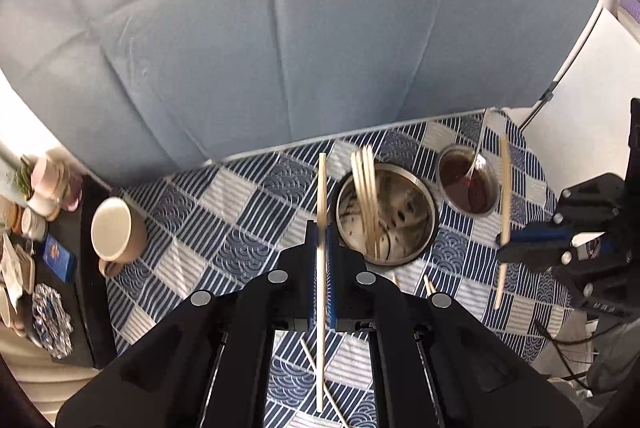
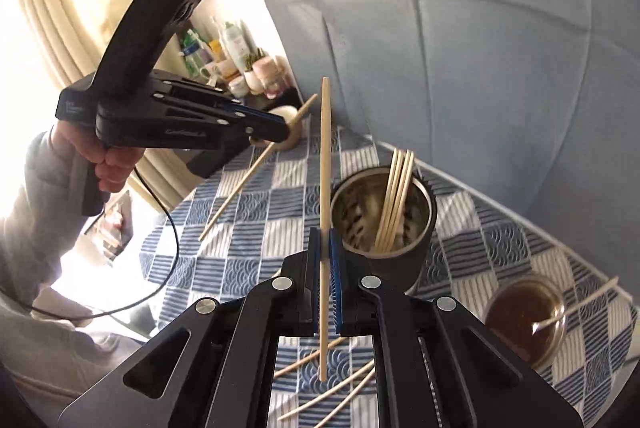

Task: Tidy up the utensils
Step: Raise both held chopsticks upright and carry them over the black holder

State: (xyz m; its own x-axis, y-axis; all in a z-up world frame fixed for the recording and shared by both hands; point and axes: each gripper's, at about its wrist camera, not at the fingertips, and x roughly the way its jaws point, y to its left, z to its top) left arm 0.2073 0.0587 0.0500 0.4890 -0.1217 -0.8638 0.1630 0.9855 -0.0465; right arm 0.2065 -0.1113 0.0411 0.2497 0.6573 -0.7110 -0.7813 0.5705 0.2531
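Observation:
My left gripper (image 1: 321,240) is shut on a wooden chopstick (image 1: 321,187) that stands upright, left of the steel holder cup (image 1: 420,252). The cup holds several chopsticks (image 1: 366,187). My right gripper (image 2: 325,244) is shut on another chopstick (image 2: 325,155), upright, just left of the cup (image 2: 404,264). In the left wrist view the right gripper (image 1: 505,246) and its chopstick (image 1: 505,187) are right of the cup. In the right wrist view the left gripper (image 2: 286,131) holds its chopstick (image 2: 256,163) tilted above the cloth. Loose chopsticks (image 2: 332,392) lie on the checkered cloth (image 2: 248,260).
A bowl of brown sauce (image 1: 470,183) with a spoon (image 1: 478,151) stands right of the cup. A beige mug (image 1: 116,228) sits at the table's left edge. A side shelf (image 1: 36,220) with bottles and jars is on the left. A blue cushioned wall (image 1: 280,27) stands behind.

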